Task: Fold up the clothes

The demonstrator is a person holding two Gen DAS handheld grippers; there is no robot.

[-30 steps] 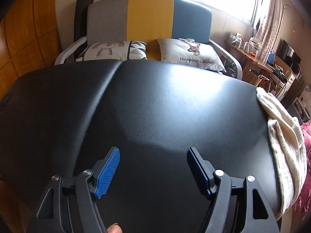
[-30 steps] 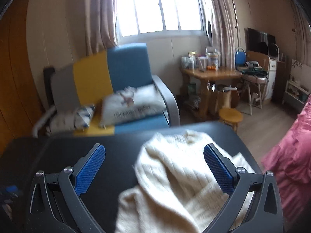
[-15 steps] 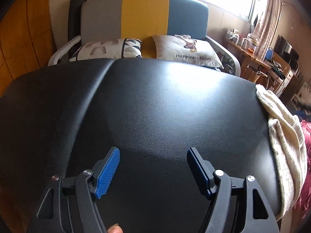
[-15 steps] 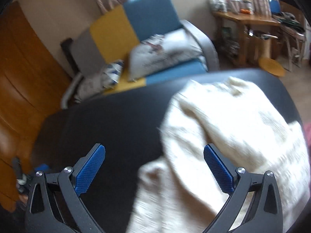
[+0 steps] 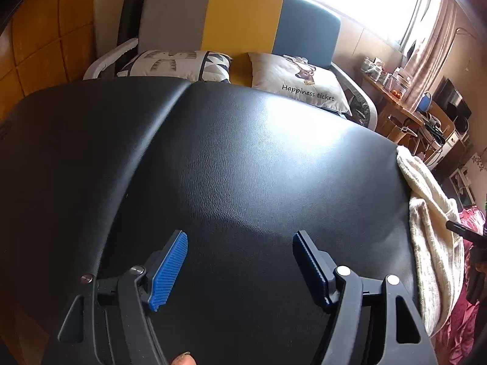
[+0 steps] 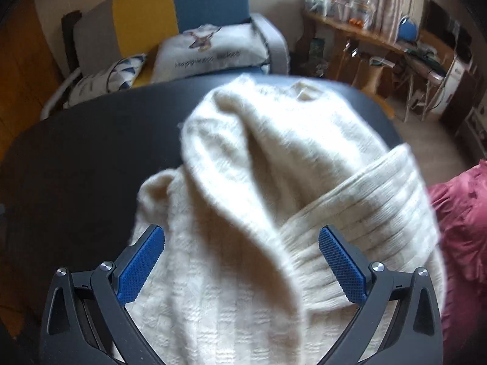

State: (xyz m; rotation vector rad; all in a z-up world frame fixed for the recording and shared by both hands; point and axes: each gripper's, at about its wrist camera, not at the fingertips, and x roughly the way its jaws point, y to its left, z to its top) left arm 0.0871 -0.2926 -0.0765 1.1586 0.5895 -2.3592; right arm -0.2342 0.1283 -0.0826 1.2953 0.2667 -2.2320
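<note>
A cream knitted sweater lies crumpled on the right end of a black padded table; its ribbed hem is turned up at the right. My right gripper hovers open just over the sweater, blue pads on either side of a fold, gripping nothing. In the left wrist view the same sweater hangs over the table's right edge. My left gripper stands open above bare black table, well left of the sweater. A black part of the right tool shows at the far right.
Behind the table stands a grey, yellow and blue sofa with two cushions. A wooden desk with clutter lies at the back right. Pink bedding borders the table's right side. Wooden panels line the left wall.
My right gripper has tilted down and moved in close over the sweater, which now fills its view. The left gripper has barely shifted and stays open.
</note>
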